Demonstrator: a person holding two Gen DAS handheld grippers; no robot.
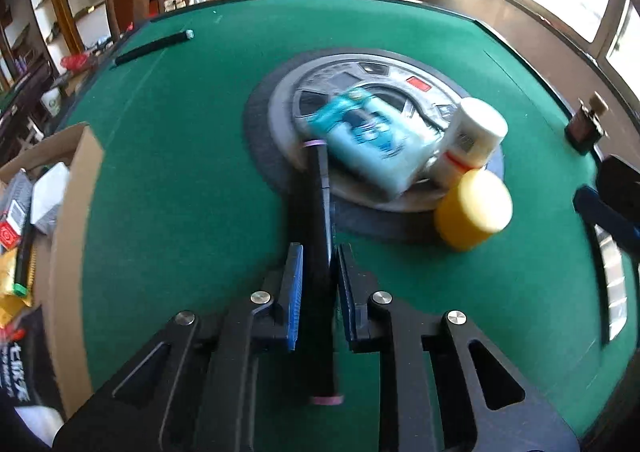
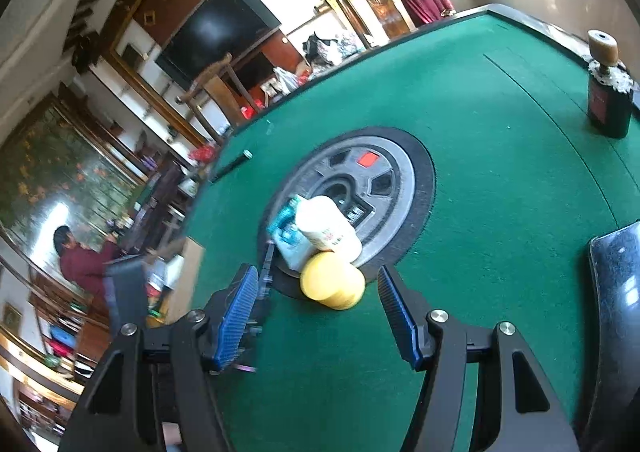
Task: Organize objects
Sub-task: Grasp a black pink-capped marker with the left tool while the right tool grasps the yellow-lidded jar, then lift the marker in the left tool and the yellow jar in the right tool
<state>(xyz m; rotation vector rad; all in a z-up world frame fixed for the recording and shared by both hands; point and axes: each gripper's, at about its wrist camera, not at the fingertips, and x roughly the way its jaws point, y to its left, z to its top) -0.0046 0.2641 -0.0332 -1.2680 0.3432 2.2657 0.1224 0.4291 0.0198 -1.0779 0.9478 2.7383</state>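
My left gripper (image 1: pixel 318 252) is shut on a long black pen (image 1: pixel 320 252) with purple ends, held above the green felt table (image 1: pixel 180 140). Its tip points at a light-blue packet (image 1: pixel 372 140) lying on the round grey hub (image 1: pixel 360 76). A white bottle (image 1: pixel 472 136) and a yellow cylinder (image 1: pixel 474 208) lie beside the packet. My right gripper (image 2: pixel 316 296) is open, with the yellow cylinder (image 2: pixel 334 286) just ahead between its fingers. The white bottle (image 2: pixel 328 228) and packet (image 2: pixel 288 240) lie behind it. The black pen (image 2: pixel 266 272) shows by the left finger.
A cardboard box (image 1: pixel 68 212) holding several items stands at the table's left edge. Another black pen (image 1: pixel 154 46) lies at the far left. A dark perfume bottle (image 2: pixel 608 96) stands at the right edge. A black phone-like slab (image 2: pixel 616 292) lies at right. A person sits in the background.
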